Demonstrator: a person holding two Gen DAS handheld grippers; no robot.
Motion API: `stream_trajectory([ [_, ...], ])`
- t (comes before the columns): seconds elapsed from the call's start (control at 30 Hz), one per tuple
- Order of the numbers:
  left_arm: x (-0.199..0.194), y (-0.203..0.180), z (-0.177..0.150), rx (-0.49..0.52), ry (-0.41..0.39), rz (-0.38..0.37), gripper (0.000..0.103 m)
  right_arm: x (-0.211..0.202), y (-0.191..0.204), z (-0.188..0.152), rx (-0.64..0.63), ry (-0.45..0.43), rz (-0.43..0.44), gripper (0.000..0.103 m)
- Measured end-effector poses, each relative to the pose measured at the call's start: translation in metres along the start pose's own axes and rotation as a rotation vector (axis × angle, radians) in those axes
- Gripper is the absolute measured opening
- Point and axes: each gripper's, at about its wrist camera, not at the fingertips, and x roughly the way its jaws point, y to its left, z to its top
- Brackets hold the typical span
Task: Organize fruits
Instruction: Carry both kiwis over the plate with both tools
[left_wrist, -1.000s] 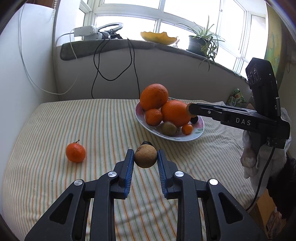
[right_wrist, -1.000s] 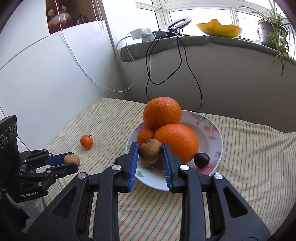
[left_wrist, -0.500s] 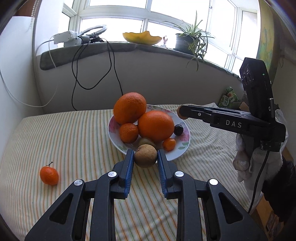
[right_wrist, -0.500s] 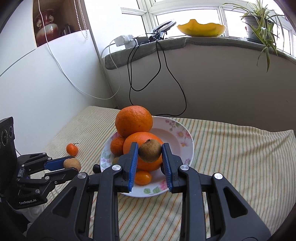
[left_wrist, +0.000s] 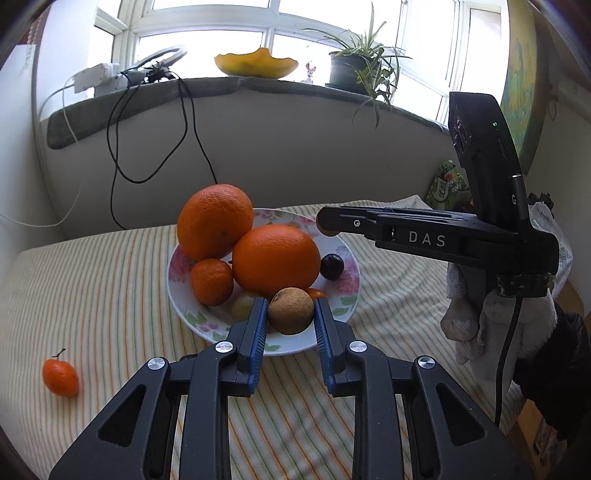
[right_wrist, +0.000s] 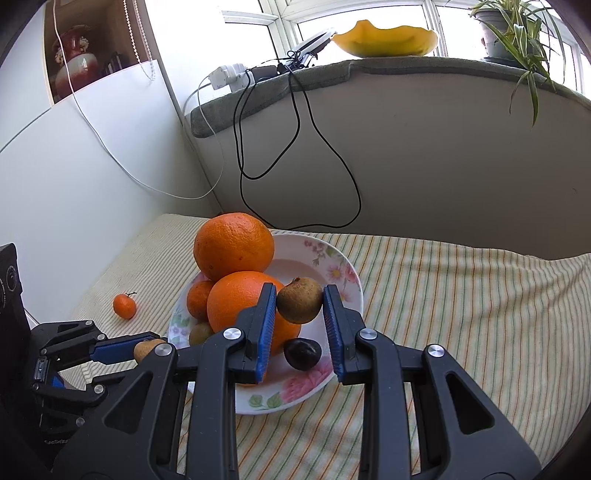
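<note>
Left wrist view: the left gripper (left_wrist: 290, 320) has its jaws clamped on a brown round fruit (left_wrist: 291, 311); a second ago that fruit hung over the bare striped cloth (left_wrist: 92, 295), and it now sits above the near rim of the flowered plate (left_wrist: 347, 295); the plate fills more of the view than before; two big oranges (left_wrist: 275, 260) are stacked on it, with a small mandarin (left_wrist: 211, 281) beside them and a dark plum (left_wrist: 331, 266) behind; a yellowish fruit and a small orange one are mostly hidden behind the held fruit; a lone mandarin (left_wrist: 60, 377) lies well apart on the cloth; the right gripper (left_wrist: 327, 224) enters side-on, its load showing only as a brown sliver.

Right wrist view: the right gripper (right_wrist: 300, 314) has its jaws clamped on a second brown fruit (right_wrist: 299, 300), held above the plate (right_wrist: 343, 273); earlier it hid the plum (right_wrist: 302, 353), now plain below; the left gripper (right_wrist: 146, 349) is partly cut off at the lower left corner, its fruit half hidden; only this view shows a vase (right_wrist: 75, 62) on a shelf.
</note>
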Motion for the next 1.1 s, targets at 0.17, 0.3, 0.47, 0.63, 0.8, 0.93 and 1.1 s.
stream_trajectory([
  [0.17,0.007,-0.002,0.003,0.007,0.007,-0.004,0.024,0.007,-0.005,0.002,0.014,0.007,0.004,0.027],
  [0.3,0.010,-0.004,0.005,0.022,0.010,0.001,0.024,0.011,-0.010,0.002,0.030,0.013,0.012,0.027],
  [0.47,0.013,-0.004,0.005,0.023,0.015,-0.001,0.024,0.015,-0.015,0.002,0.043,0.018,0.016,0.027],
  [0.63,0.014,-0.005,0.006,0.025,0.019,-0.006,0.024,0.017,-0.016,0.002,0.047,0.020,0.021,0.027],
  [0.8,0.014,-0.004,0.006,0.025,0.020,-0.005,0.024,0.019,-0.015,0.002,0.042,0.026,0.024,0.027],
  [0.93,0.015,-0.004,0.007,0.025,0.020,-0.003,0.024,0.018,-0.015,0.002,0.042,0.020,0.021,0.027],
  [1.1,0.014,-0.004,0.006,0.025,0.018,0.002,0.024,0.020,-0.014,0.002,0.040,0.025,0.020,0.032],
])
